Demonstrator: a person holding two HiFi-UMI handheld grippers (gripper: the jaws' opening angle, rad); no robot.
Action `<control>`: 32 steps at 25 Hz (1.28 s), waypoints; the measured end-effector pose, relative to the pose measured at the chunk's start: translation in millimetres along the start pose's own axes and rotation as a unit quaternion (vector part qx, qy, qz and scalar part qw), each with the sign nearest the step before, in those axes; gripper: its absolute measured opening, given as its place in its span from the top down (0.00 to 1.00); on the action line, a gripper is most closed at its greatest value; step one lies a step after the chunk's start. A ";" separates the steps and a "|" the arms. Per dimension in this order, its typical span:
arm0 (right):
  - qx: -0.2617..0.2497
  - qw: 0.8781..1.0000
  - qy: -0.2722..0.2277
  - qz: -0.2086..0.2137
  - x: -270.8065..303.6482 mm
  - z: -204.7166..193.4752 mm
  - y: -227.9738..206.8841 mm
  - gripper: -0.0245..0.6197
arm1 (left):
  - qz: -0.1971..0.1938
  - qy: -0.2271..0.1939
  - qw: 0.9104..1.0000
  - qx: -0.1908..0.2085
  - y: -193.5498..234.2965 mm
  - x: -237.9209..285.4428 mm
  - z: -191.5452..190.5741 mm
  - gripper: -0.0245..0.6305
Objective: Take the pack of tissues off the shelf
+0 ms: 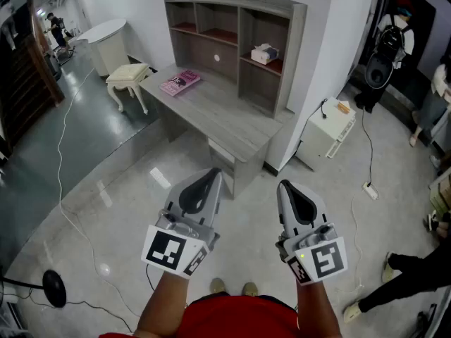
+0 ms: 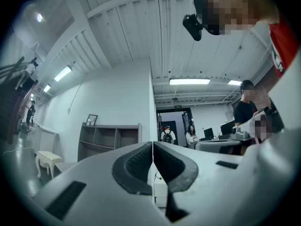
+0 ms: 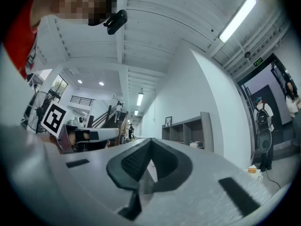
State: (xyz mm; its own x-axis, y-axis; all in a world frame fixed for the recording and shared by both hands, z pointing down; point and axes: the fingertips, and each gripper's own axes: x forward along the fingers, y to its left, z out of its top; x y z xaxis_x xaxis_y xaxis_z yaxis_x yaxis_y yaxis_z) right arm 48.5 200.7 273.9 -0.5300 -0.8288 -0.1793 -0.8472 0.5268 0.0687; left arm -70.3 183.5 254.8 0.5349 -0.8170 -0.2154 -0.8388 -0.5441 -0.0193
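Note:
The pack of tissues (image 1: 264,53) is a small white box in the right-hand compartment of the grey shelf unit (image 1: 239,9) on the desk (image 1: 211,111). In the right gripper view the pack of tissues (image 3: 194,146) shows as a small pale shape in the shelf unit (image 3: 188,128). My left gripper (image 1: 215,173) and right gripper (image 1: 283,184) hang side by side over the floor, well short of the desk. Both are shut with nothing between the jaws. The left gripper (image 2: 153,146) points toward the shelf unit (image 2: 110,142). The right gripper (image 3: 150,142) tilts upward.
A pink book (image 1: 180,82) lies on the desk's left part. A cream stool (image 1: 128,76) stands left of the desk, and a white cabinet (image 1: 325,129) right of it, with a cable (image 1: 368,153) on the floor. People stand at the right edge and far back.

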 end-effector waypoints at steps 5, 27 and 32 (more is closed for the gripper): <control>-0.006 1.000 -0.001 -0.002 1.7 -2.2 4.7 0.95 | -0.002 -0.004 1.000 0.003 3.6 -3.4 -1.6 0.95; -0.009 1.000 0.009 -0.015 41.1 -13.5 53.0 0.95 | -0.020 -0.017 1.000 -0.012 60.4 -23.3 -1.1 0.95; -0.019 0.999 0.016 -0.021 58.9 -17.5 47.4 0.95 | -0.025 -0.020 0.999 -0.021 77.4 -12.8 -7.3 0.95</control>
State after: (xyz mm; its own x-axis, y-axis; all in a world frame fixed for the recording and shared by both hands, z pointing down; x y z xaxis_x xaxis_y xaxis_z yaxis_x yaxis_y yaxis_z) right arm -23.6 173.5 283.7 -0.4935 -0.8565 -0.1513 -0.8697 0.4837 0.0981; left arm -141.3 150.4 263.2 0.5707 -0.7808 -0.2543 -0.8057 -0.5922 0.0101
